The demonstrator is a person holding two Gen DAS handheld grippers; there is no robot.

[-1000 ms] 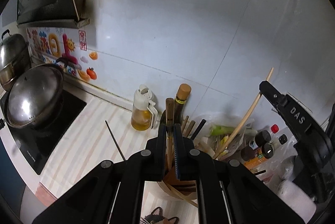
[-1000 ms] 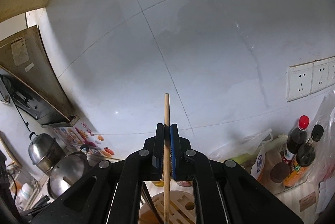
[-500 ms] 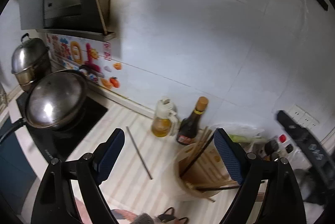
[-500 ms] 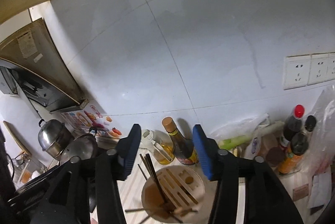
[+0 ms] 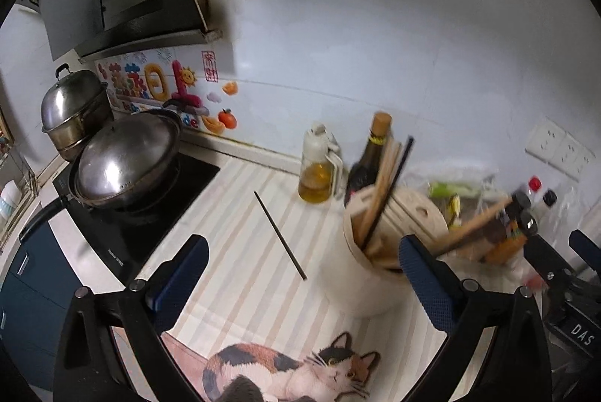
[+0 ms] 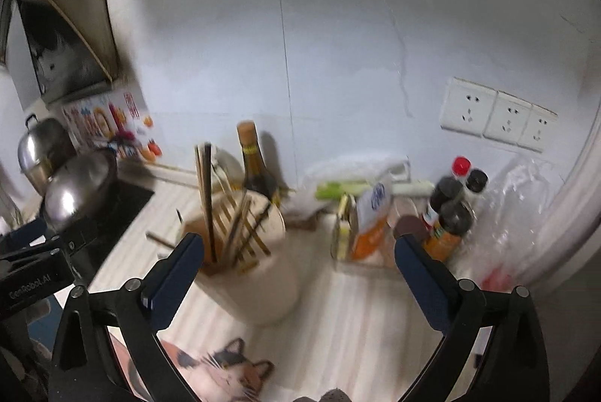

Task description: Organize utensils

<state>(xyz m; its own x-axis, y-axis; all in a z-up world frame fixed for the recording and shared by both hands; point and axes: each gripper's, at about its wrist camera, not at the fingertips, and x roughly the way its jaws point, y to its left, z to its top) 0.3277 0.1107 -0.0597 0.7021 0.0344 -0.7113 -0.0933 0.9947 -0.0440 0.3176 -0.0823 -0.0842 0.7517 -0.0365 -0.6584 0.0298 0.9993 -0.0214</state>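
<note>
- The left gripper [image 5: 300, 274], its jaws opening wide, has nothing between its blue pads; the right gripper [image 6: 296, 270] is opening likewise, empty
- The cream round utensil holder with a slotted wooden top [image 5: 375, 251] stands on the striped counter mat [image 5: 240, 289], wooden and black chopsticks [image 5: 387, 184] leaning upright in its slots, probably for easy reach
- One thin dark chopstick [image 5: 280, 235] lies loose on the mat, beside the holder, left to collect
- Readable: "DAS" on the right gripper's body in the left view, "GenRobot.AI" on the left's in the right view

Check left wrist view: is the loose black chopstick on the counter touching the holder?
No, the black chopstick lies flat on the striped counter, apart from the holder.
</note>
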